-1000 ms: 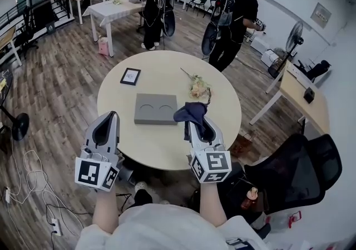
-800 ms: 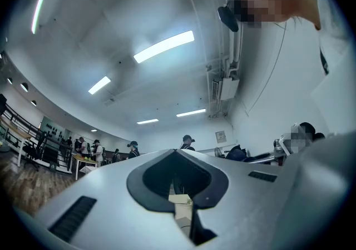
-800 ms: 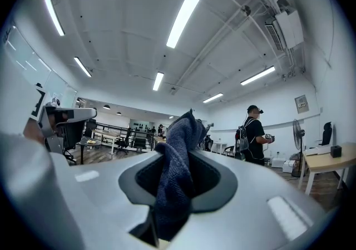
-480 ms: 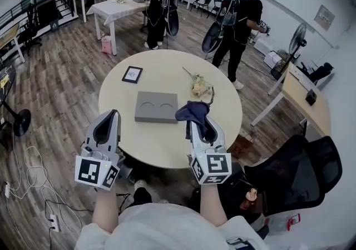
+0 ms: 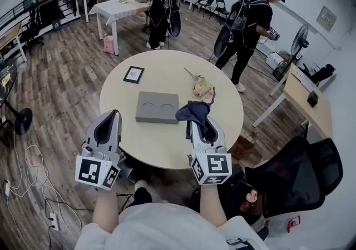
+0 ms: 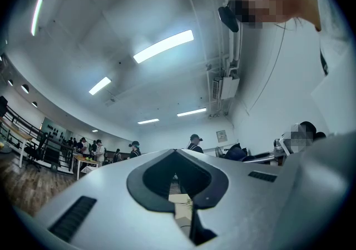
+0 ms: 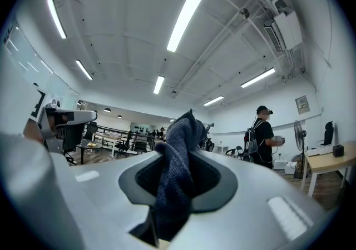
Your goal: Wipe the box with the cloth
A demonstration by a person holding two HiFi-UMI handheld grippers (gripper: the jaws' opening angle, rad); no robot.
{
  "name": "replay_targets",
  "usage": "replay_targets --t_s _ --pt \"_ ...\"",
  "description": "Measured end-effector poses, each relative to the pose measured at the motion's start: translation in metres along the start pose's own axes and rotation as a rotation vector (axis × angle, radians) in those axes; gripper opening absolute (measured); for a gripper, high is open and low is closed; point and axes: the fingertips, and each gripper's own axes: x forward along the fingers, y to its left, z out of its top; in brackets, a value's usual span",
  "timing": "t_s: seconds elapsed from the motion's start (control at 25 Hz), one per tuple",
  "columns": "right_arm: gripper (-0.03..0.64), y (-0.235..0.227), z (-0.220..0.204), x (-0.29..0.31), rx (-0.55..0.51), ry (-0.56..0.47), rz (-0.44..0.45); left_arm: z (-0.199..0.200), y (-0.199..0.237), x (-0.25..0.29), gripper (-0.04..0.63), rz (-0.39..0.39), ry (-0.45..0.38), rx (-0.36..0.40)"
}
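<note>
Where an open office with a wood-plank floor spreads out below the head camera, a round beige table is seen at the middle. Around it, standing people wearing backpacks, a white-covered table, a floor fan and a black office chair are placed. Long ceiling lights are shown in both gripper views.

A flat grey box is laid near the table's centre. Its long axis runs left to right across the head view, slightly tilted. Its top faces up, and two round recesses are set side by side along that axis.

Two grey grippers are held over the near edge of the table and pointed away from the person. The left gripper is held to the near left of the box, apart from it. Its jaws are drawn together at the tips and nothing is held between them.

The right gripper is held just beside the box's near right corner. Its jaws are clamped on a dark blue cloth. The cloth is bunched, with its length running along the jaws and a rounded fold standing out past the tips. Whether the cloth touches the box cannot be told.

A small black picture frame lies flat beyond the box to the left. A dried flower sprig lies beyond the cloth.
</note>
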Motion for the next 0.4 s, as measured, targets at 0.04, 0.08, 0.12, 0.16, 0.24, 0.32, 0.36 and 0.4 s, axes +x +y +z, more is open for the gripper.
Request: replay_targets --t_s 0.04,0.08,0.12,0.16,0.24,0.32,0.36,0.4 --pt "0.104 -0.0002 -0.0002 0.0007 0.002 0.0 0.001 0.0002 0.0004 0.0006 0.008 0.001 -0.001 -0.001" --pt "0.104 -0.0002 -0.0002 0.0015 0.002 -0.001 0.002 0.0002 0.001 0.0012 0.008 0.003 -0.001 -0.001" --pt "0.104 0.0001 -0.0001 0.0023 0.003 -0.001 0.003 0.0003 0.0016 0.0016 0.008 0.004 -0.001 0.0" --pt "0.104 0.0006 0.0003 0.0032 0.003 -0.002 0.004 0.0004 0.0022 0.002 0.008 0.004 0.0 0.001" --pt "0.104 0.0015 0.0015 0.0046 0.006 -0.005 0.006 0.0005 0.003 0.0025 0.008 0.004 0.0 0.002" --pt "0.104 0.0019 0.0021 0.0058 0.006 -0.007 0.006 0.0006 0.0038 0.0029 0.007 0.004 0.0 0.002" --pt "0.104 0.0019 0.0022 0.0063 0.007 -0.008 0.006 0.0005 0.0041 0.0031 0.008 0.004 -0.001 0.002" --pt "0.104 0.002 0.0023 0.0068 0.007 -0.009 0.005 0.0005 0.0044 0.0034 0.006 0.004 -0.002 0.002"
